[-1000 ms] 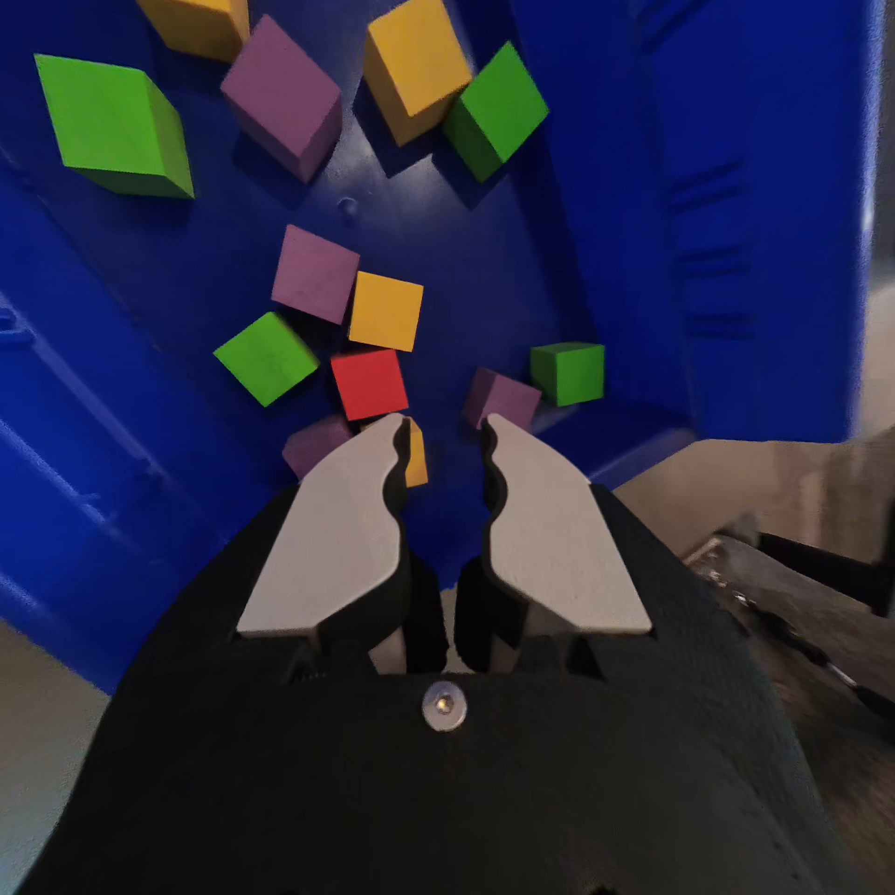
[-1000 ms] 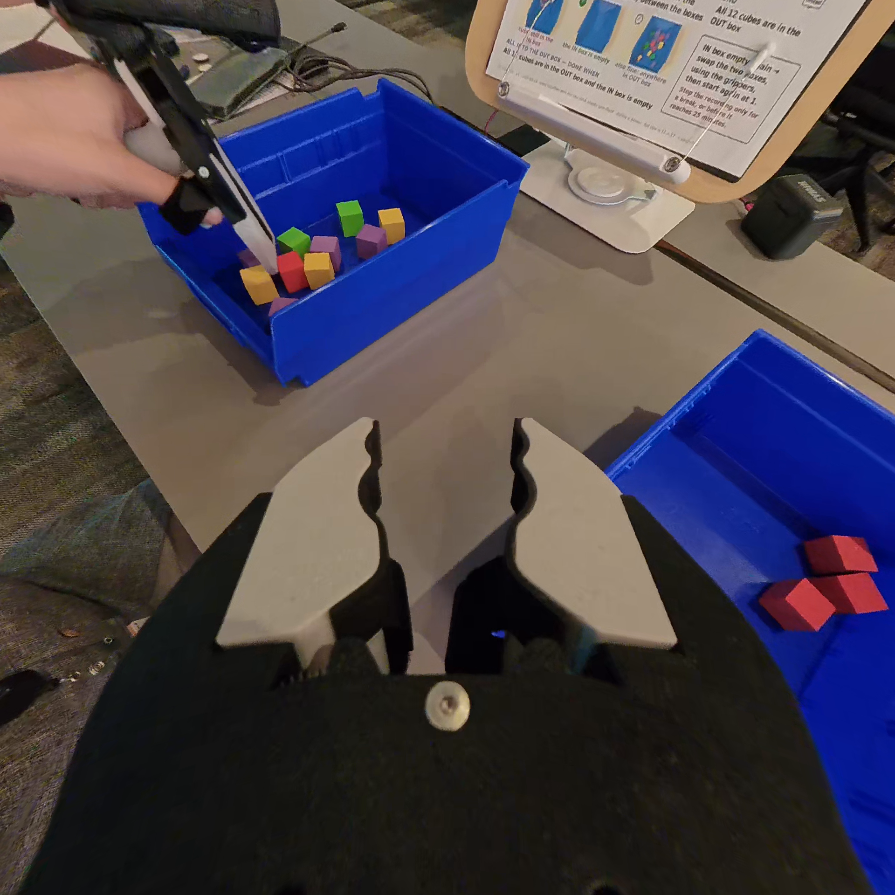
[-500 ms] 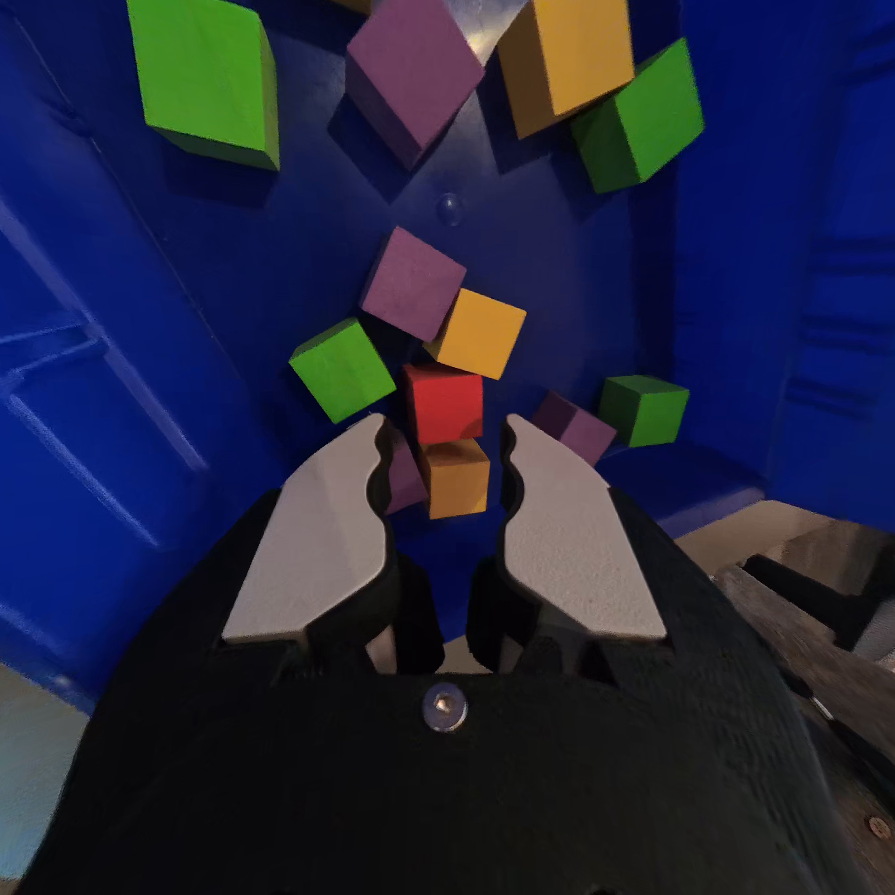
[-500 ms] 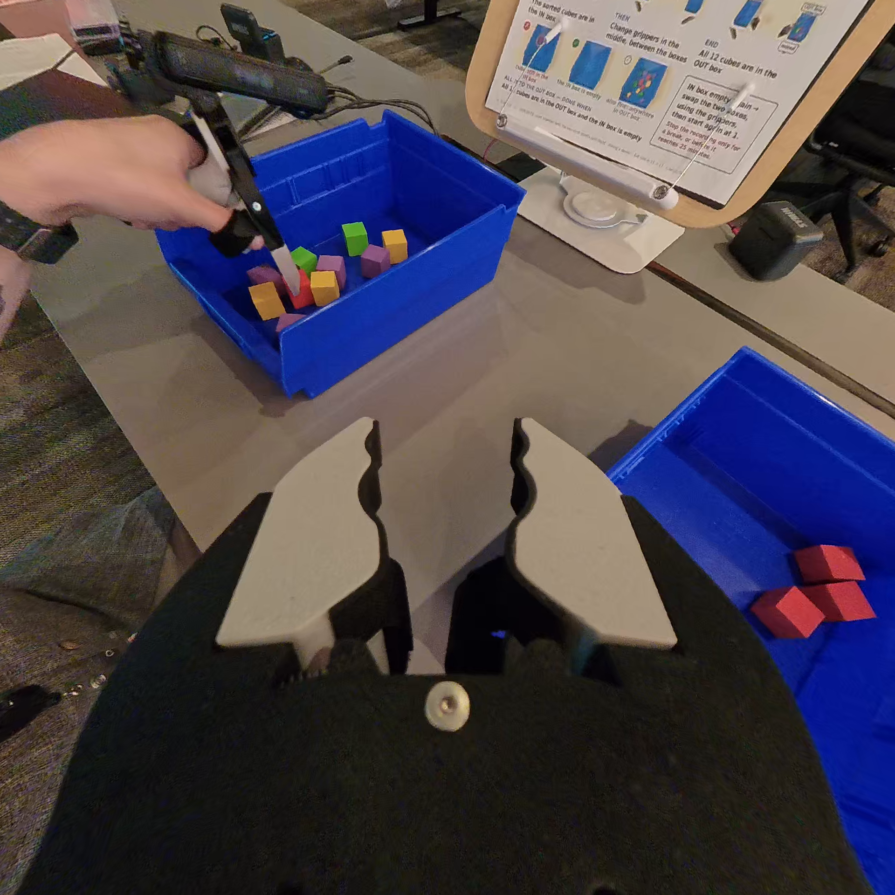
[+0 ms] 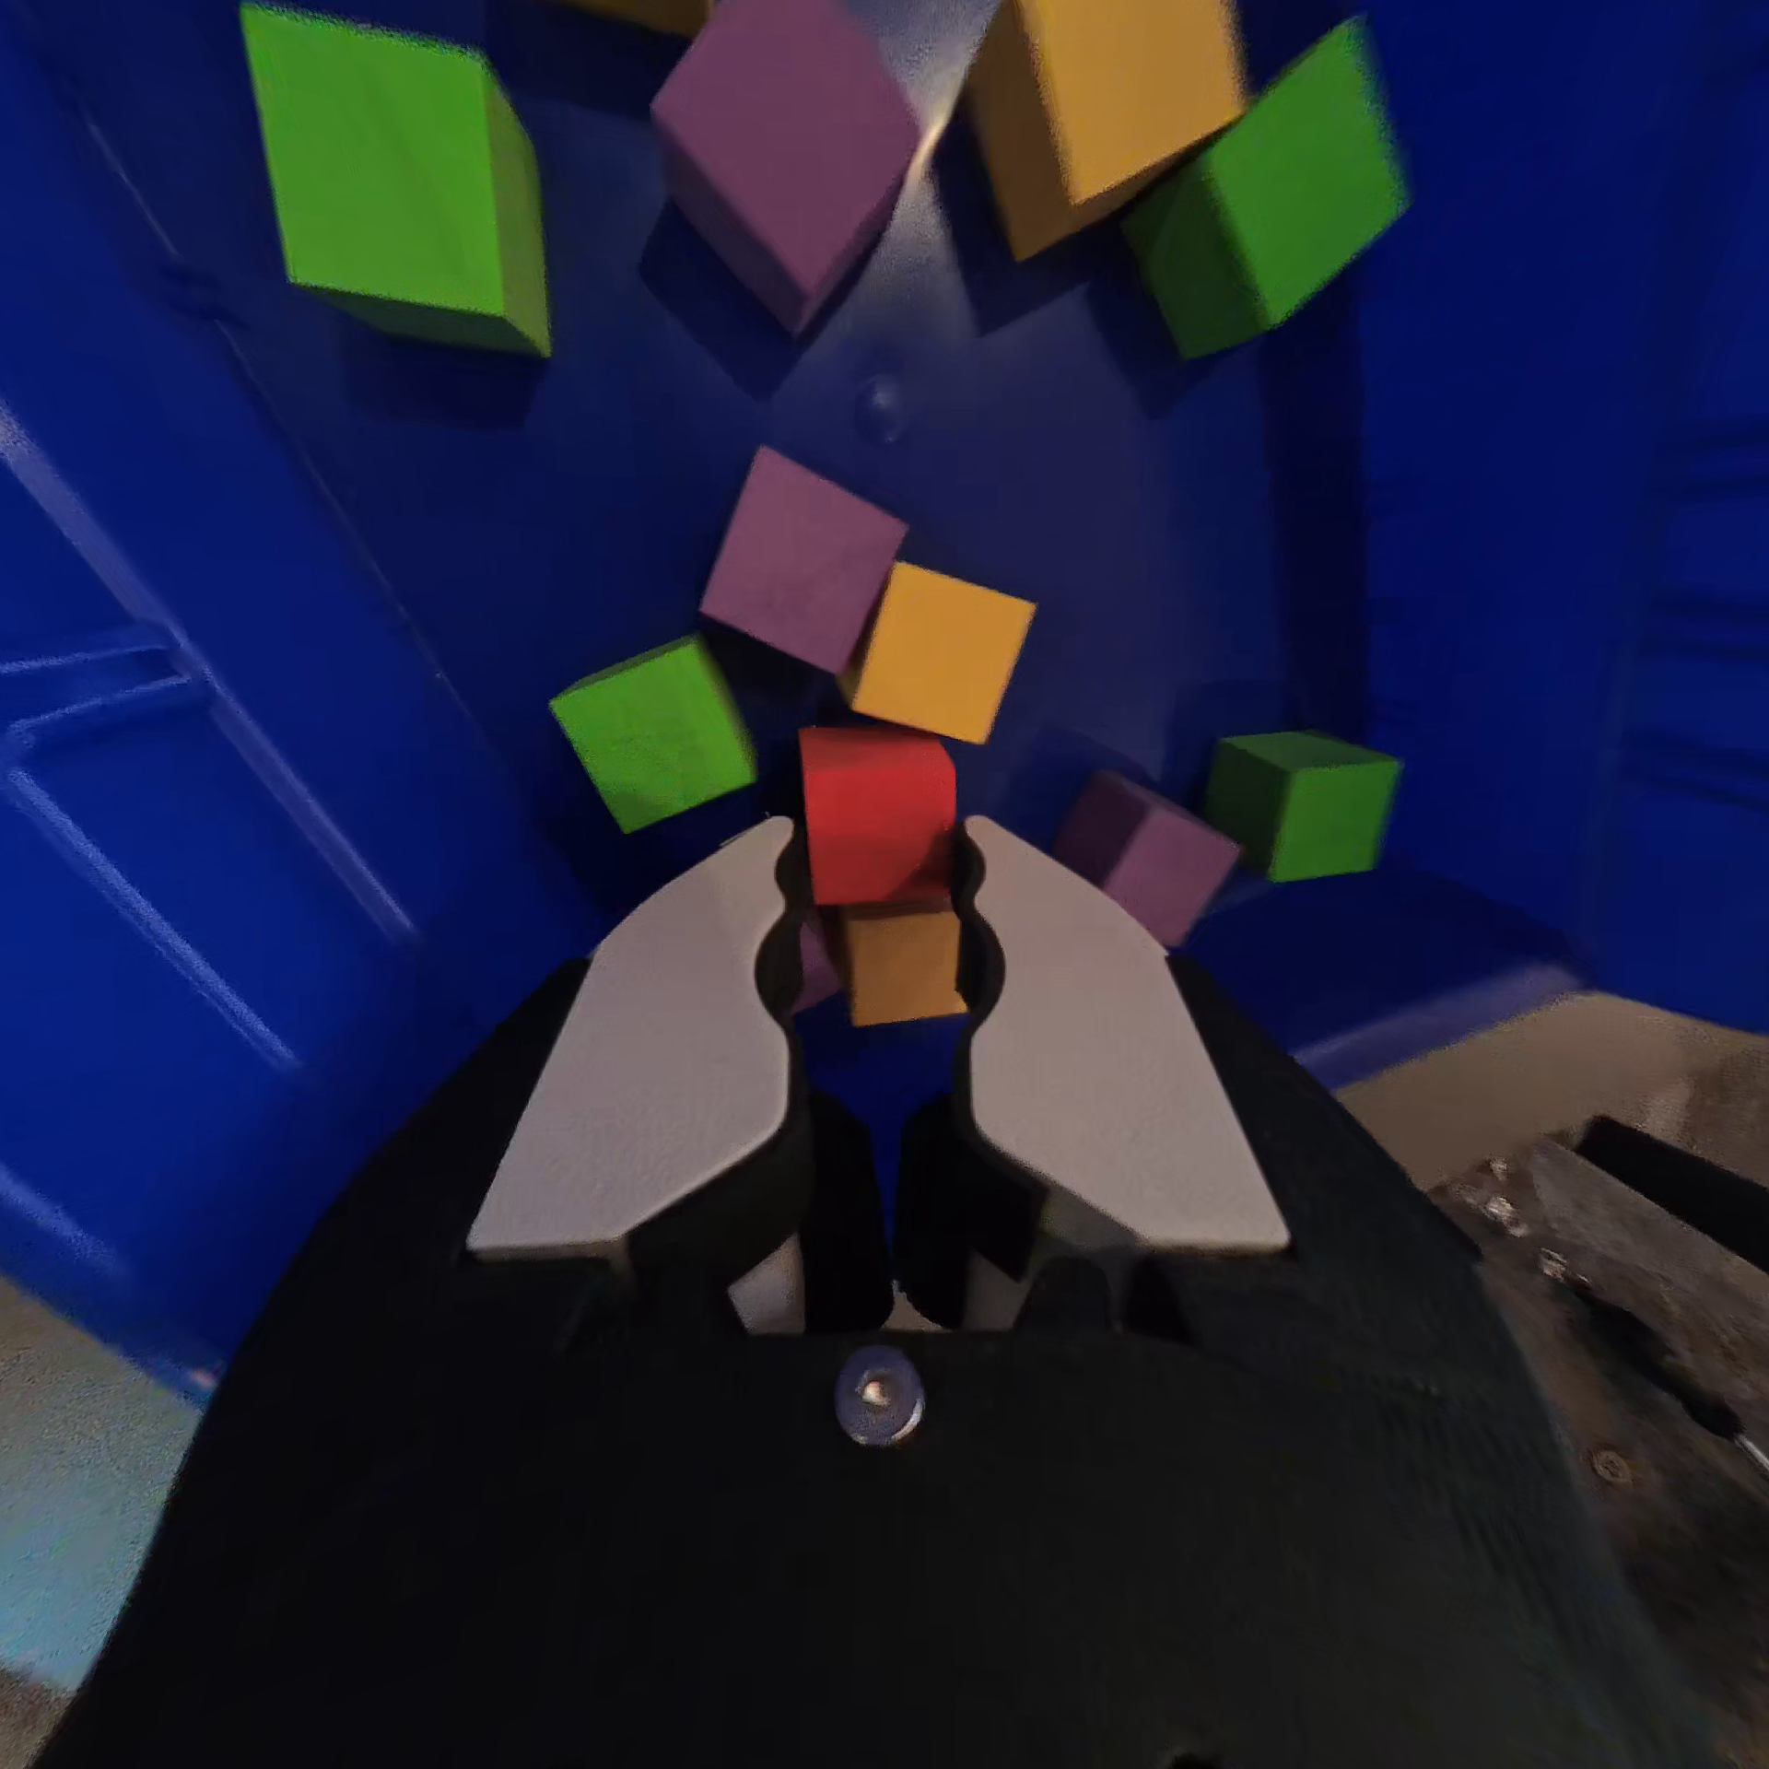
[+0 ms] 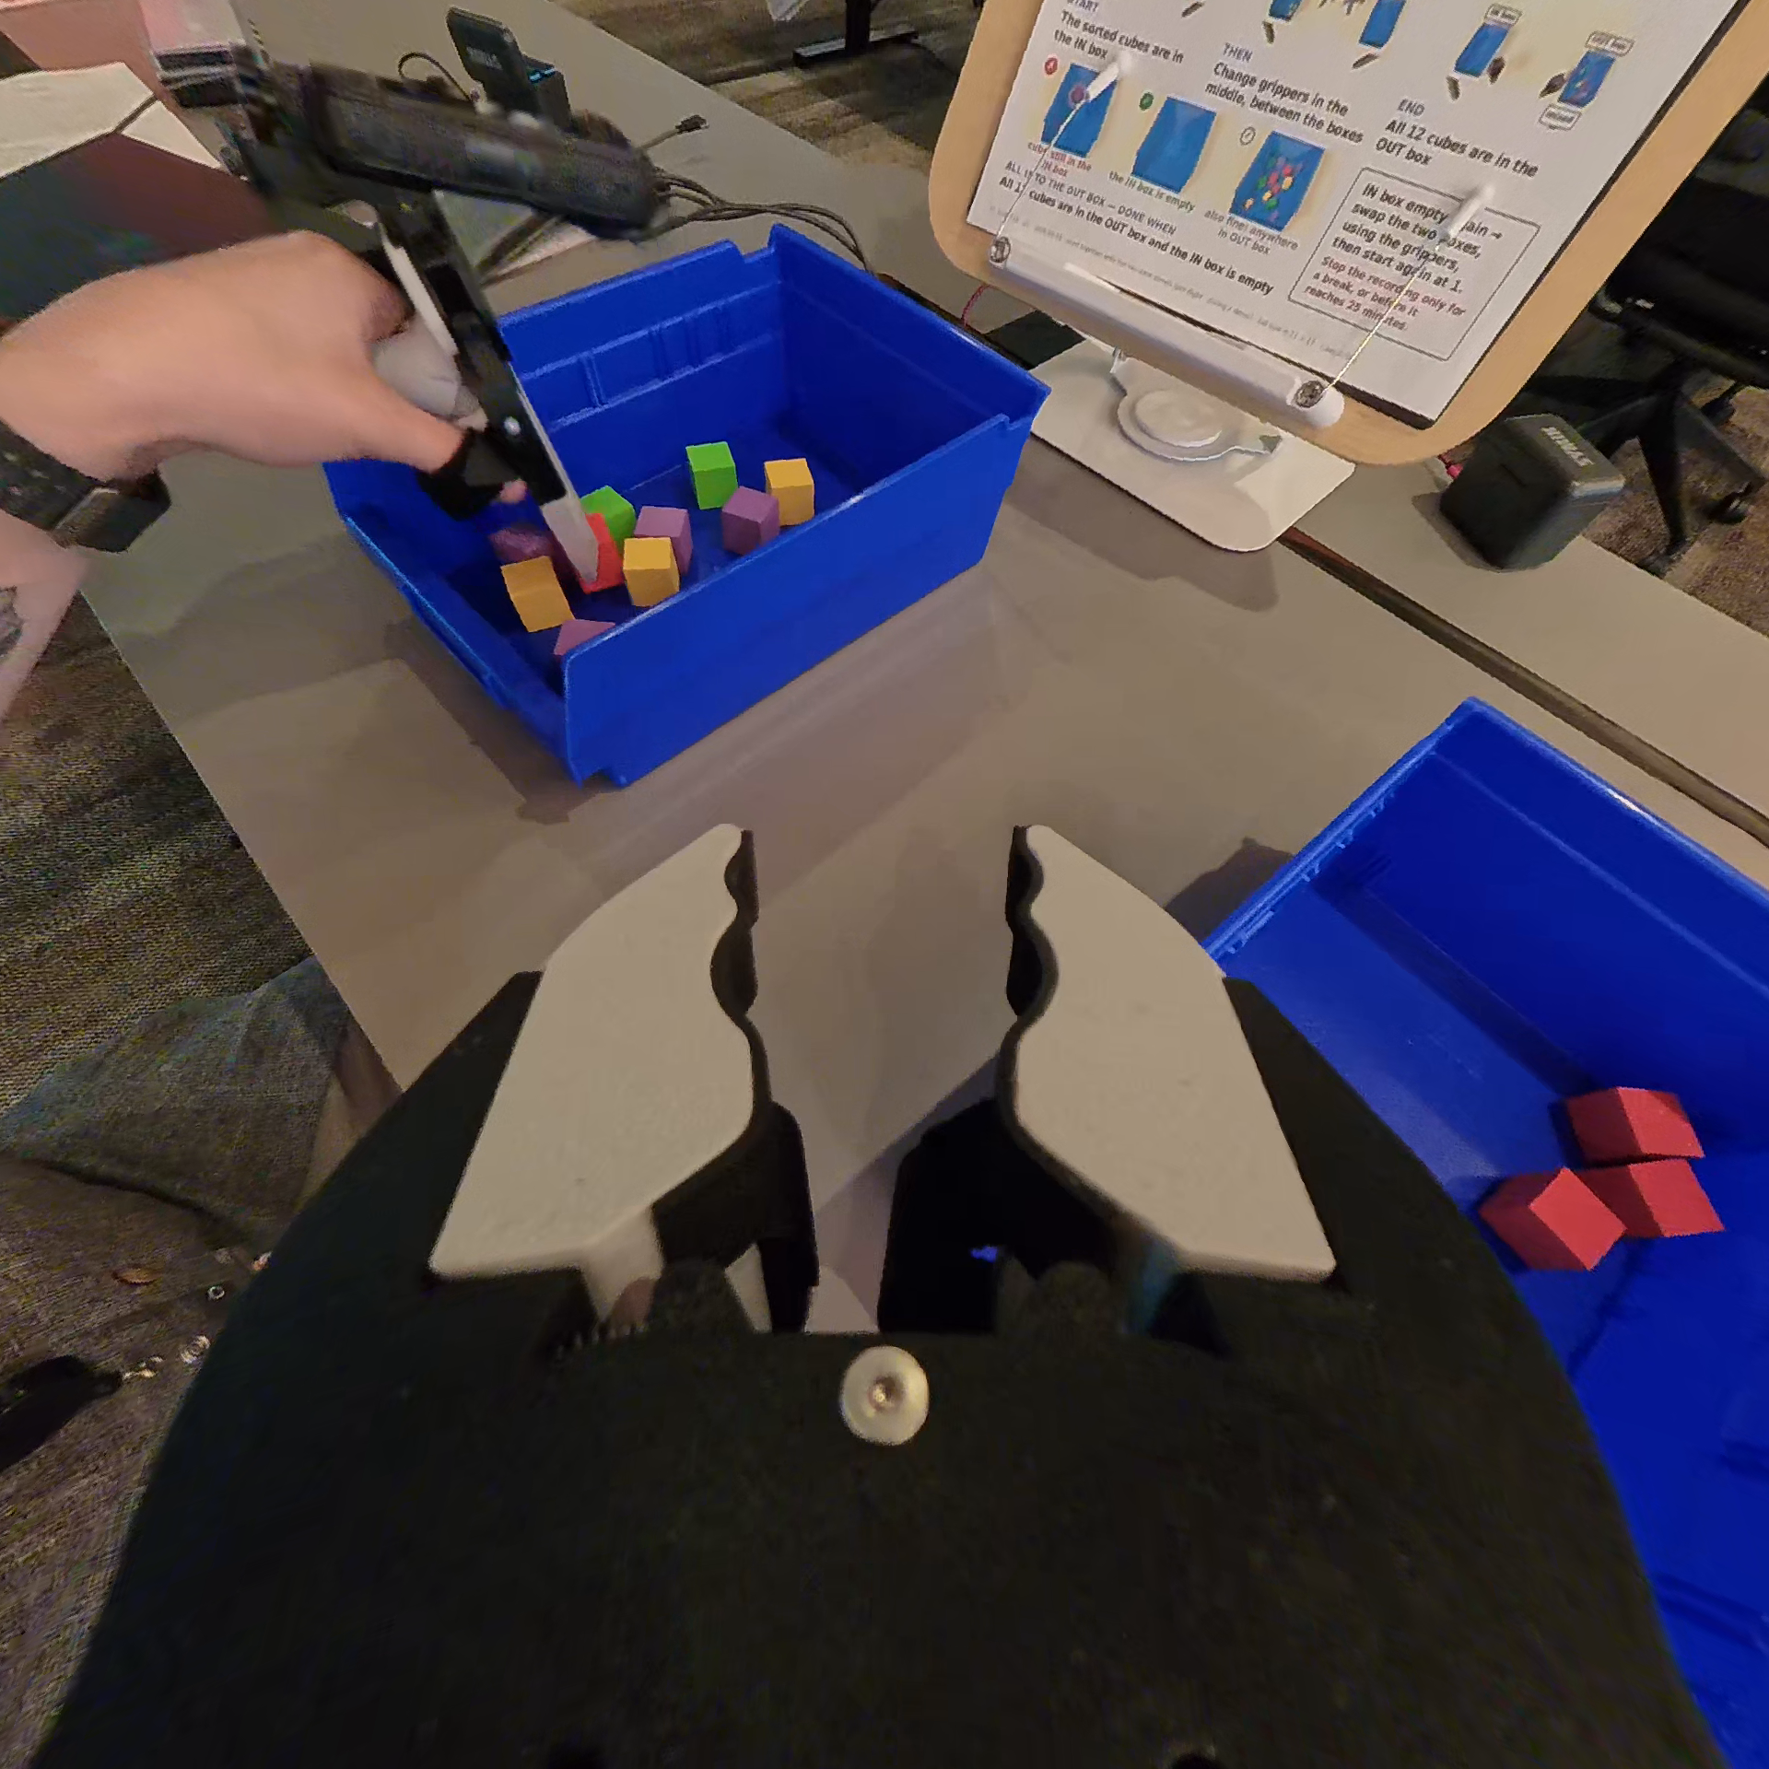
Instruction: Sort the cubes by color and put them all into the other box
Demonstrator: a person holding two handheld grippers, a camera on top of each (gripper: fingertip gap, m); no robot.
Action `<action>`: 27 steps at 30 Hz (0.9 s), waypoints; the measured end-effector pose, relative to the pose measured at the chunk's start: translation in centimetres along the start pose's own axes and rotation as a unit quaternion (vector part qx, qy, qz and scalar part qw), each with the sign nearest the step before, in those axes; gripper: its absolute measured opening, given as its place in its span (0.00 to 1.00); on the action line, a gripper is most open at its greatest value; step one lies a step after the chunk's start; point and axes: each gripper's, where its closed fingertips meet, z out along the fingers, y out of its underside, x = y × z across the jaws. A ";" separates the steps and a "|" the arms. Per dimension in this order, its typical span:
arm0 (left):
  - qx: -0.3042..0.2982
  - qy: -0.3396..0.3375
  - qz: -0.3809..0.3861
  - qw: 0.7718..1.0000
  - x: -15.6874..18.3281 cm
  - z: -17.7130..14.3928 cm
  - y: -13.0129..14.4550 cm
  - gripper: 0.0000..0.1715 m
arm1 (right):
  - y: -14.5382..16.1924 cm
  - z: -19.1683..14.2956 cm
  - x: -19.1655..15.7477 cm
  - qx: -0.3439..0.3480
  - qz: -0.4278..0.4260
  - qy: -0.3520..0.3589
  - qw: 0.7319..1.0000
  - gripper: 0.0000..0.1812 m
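My left gripper (image 5: 876, 838) reaches down into a blue bin (image 5: 287, 766) and its fingers press both sides of a red cube (image 5: 876, 814). An orange cube (image 5: 905, 962) lies just below the red one, with a purple cube (image 5: 804, 560), another orange cube (image 5: 943, 651) and a green cube (image 5: 656, 732) close around. The right wrist view shows this gripper (image 6: 584, 555), held by a hand (image 6: 220, 354), at the red cube (image 6: 605, 565) in the left bin (image 6: 766, 651). My right gripper (image 6: 876, 852) is open and empty over the grey table (image 6: 862, 727).
A second blue bin (image 6: 1436, 957) at the right holds three red cubes (image 6: 1627, 1125). An instruction board on a white stand (image 6: 1292, 191) stands behind the bins, with a small black device (image 6: 1522, 488) beside it. Cables lie at the back left. The table's edge and carpet are to the left.
My left gripper has moved forward over the orange cube and closed its fingers onto the red cube. The right gripper has stayed open, its view shifting slightly.
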 end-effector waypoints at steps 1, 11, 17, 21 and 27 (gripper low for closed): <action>0.021 0.020 0.004 1.000 0.6 -0.6 -0.2 0.17 | 0.1 0.1 -0.1 -0.001 -0.001 -0.001 1.000 0.28; 0.218 0.500 0.082 0.834 13.6 -12.0 -0.6 0.17 | -2.1 5.1 -7.2 0.085 -0.141 -0.082 0.983 0.33; 0.186 0.631 0.104 0.746 17.3 -15.3 1.6 0.17 | -3.9 8.0 -10.6 0.121 -0.279 -0.035 0.952 0.34; 0.161 0.662 0.116 0.723 18.6 -15.8 2.5 0.17 | -5.9 8.5 -12.2 0.155 -0.292 -0.041 0.943 0.30; 0.128 0.673 0.139 0.715 20.2 -15.4 3.5 0.17 | -6.6 9.3 -13.0 0.148 -0.294 -0.056 0.943 0.28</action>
